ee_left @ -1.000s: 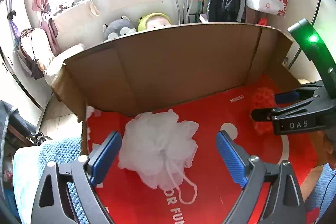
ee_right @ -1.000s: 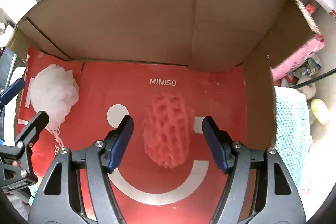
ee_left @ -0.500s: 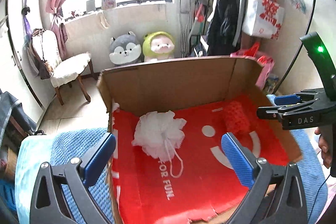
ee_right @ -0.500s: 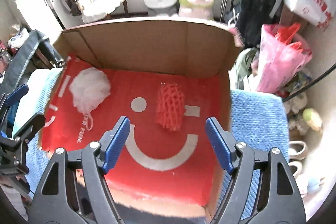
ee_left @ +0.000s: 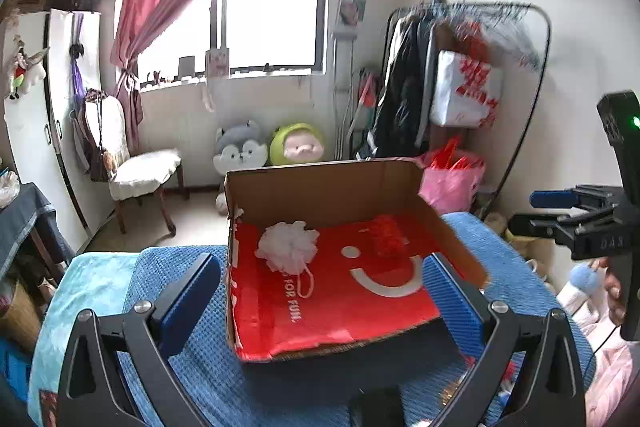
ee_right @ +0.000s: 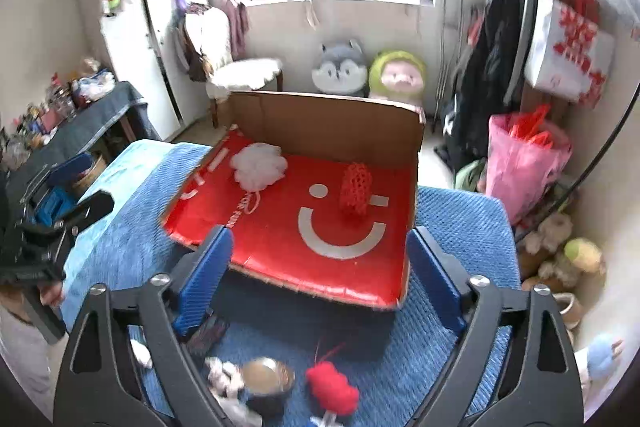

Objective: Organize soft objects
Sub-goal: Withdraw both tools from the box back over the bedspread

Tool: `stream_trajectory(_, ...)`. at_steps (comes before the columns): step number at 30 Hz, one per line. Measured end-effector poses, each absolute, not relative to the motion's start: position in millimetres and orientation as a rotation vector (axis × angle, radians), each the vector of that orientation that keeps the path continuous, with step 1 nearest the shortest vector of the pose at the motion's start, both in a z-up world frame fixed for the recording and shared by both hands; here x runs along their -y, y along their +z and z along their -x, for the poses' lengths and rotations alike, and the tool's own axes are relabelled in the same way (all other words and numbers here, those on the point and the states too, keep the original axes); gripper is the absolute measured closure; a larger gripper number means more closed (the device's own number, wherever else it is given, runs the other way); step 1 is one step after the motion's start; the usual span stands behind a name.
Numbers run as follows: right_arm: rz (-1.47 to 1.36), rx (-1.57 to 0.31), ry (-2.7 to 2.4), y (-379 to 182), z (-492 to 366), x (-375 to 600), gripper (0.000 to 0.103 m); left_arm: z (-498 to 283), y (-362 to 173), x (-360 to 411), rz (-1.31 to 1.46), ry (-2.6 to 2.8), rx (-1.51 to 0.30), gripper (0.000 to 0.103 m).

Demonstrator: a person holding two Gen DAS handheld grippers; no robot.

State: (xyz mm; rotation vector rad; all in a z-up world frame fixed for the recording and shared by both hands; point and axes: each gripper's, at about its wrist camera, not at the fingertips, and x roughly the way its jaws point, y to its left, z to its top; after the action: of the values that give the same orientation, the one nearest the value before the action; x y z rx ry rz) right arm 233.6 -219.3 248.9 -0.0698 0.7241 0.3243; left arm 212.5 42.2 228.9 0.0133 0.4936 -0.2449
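Observation:
A white mesh bath puff [ee_left: 289, 251] [ee_right: 259, 165] and a red mesh sponge [ee_left: 384, 235] [ee_right: 355, 187] lie in a cardboard box [ee_left: 320, 187] [ee_right: 328, 119] with a red smiley-face bottom, on a blue blanket. My left gripper [ee_left: 320, 299] is open and empty, held back above the box's near edge. My right gripper [ee_right: 320, 275] is open and empty, also back from the box. In the right wrist view a red plush piece [ee_right: 332, 389] and a brown-and-white soft toy [ee_right: 256, 383] lie on the blanket below the gripper.
The blue blanket [ee_left: 180, 347] [ee_right: 460, 211] covers the surface around the box. Two plush toys [ee_left: 272, 149] sit on the floor behind it, a chair [ee_left: 140, 171] to the left, a clothes rack and pink bag [ee_left: 452, 179] to the right.
Both grippers have pulled back and up from the box, staying open. The puff and the red sponge stay where they lay; more of the room and blanket now shows.

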Motion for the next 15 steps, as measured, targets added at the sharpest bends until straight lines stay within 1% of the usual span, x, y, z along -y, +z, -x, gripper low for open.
stream_trajectory(1,0.080,-0.697,0.327,250.2,-219.4,218.7,0.007,-198.6,229.4,-44.7,-0.002,-0.245,-0.473,0.000)
stream_trajectory(8,0.086,-0.550,0.344,242.3,-119.7,218.6,0.006,-118.2,219.4,-53.1,0.017,-0.221,-0.354,0.000)
stream_trajectory(9,0.086,-0.530,0.335,239.8,-109.9,218.6,0.002,-109.3,217.2,-52.4,0.014,-0.219,-0.341,0.000)
stream_trajectory(10,0.087,-0.509,0.320,237.1,-99.3,219.1,0.001,-98.5,213.2,-51.0,0.010,-0.216,-0.333,0.000)
stream_trajectory(15,0.057,-0.434,0.265,214.8,-55.7,220.1,0.001,-64.3,190.1,-40.5,0.004,-0.216,-0.309,0.000)
